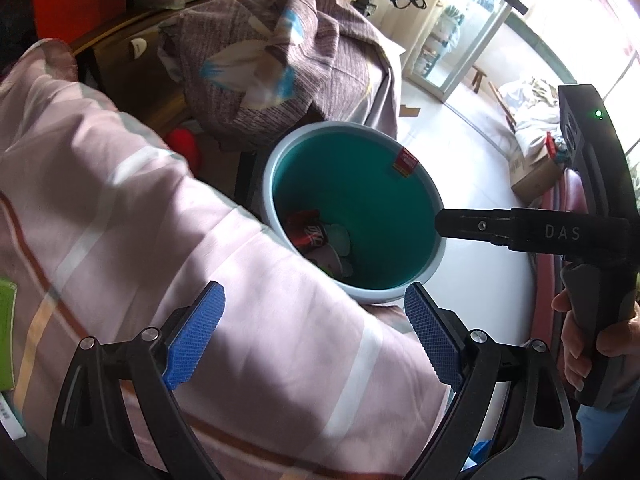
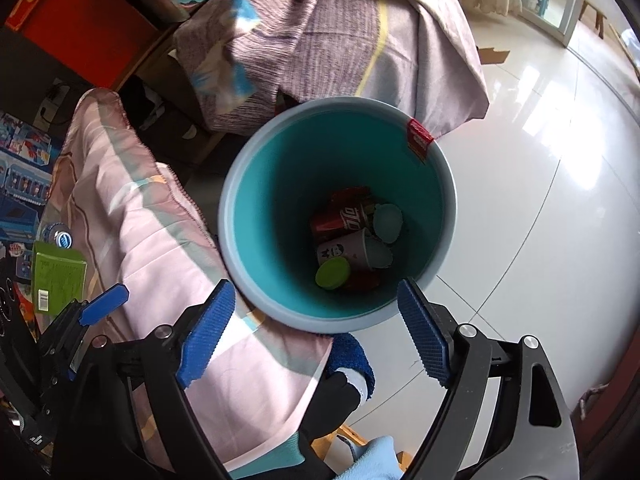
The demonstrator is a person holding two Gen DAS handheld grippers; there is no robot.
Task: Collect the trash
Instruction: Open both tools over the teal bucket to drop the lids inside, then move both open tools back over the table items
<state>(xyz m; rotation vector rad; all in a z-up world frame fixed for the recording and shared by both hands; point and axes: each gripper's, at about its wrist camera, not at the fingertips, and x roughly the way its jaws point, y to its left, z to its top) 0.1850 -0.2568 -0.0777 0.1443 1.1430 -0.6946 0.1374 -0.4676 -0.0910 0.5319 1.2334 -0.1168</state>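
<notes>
A round bin with a grey rim (image 2: 240, 160) and teal inside stands on the floor beside the bed. In it lie a red cola can (image 2: 346, 216), a paper cup (image 2: 348, 250), a green lid (image 2: 332, 274) and a pale crushed cup (image 2: 387, 222). My right gripper (image 2: 316, 334) hangs over the bin's near rim, open, with nothing between its blue pads. My left gripper (image 1: 314, 336) is open and empty too, above the pink bedding next to the bin's rim (image 1: 276, 160). The can (image 1: 310, 232) partly shows there. The right tool's black finger (image 1: 472, 226) reaches over the bin.
Pink striped bedding (image 1: 140, 220) lies left of the bin, and a brown patterned blanket (image 1: 272, 52) is heaped behind it. A green box (image 2: 60, 276) rests on the bed. White tiled floor (image 2: 540, 200) spreads to the right. A cardboard box (image 1: 532, 172) sits further off.
</notes>
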